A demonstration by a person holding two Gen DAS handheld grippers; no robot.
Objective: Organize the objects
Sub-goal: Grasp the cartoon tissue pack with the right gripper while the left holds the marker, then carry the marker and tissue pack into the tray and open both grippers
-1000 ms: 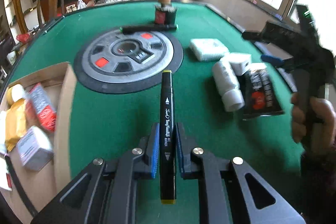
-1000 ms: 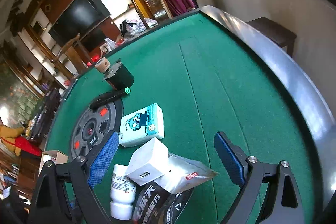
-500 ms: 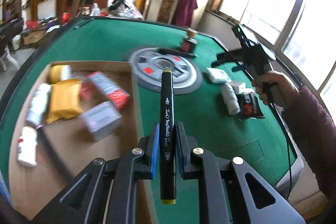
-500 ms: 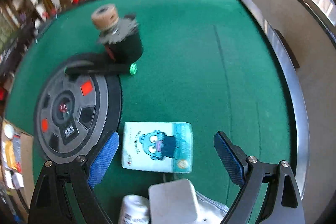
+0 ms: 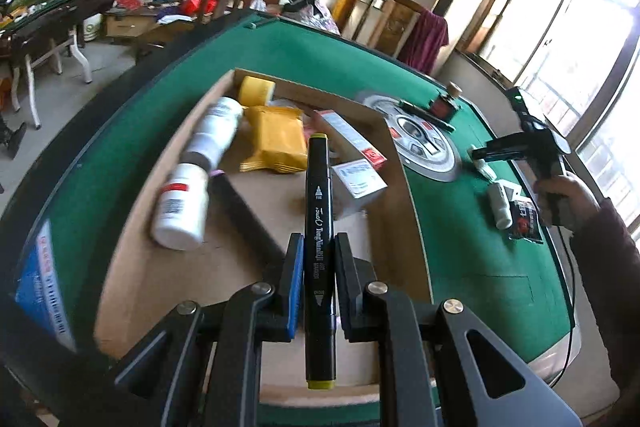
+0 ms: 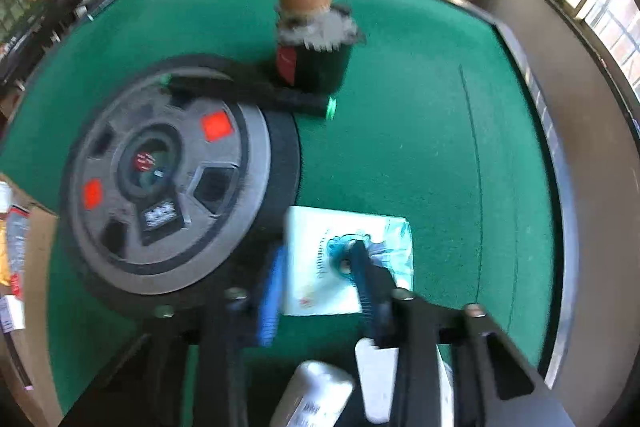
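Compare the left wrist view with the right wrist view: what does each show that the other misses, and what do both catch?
Only the left wrist view: the left gripper shut on a black marker, above the cardboard box holding bottles and a yellow pack.

Only the right wrist view: the right gripper closing around the tissue pack, and a green-tipped black pen by the round panel.

Both: the green table, the round panel and the cork-topped jar.
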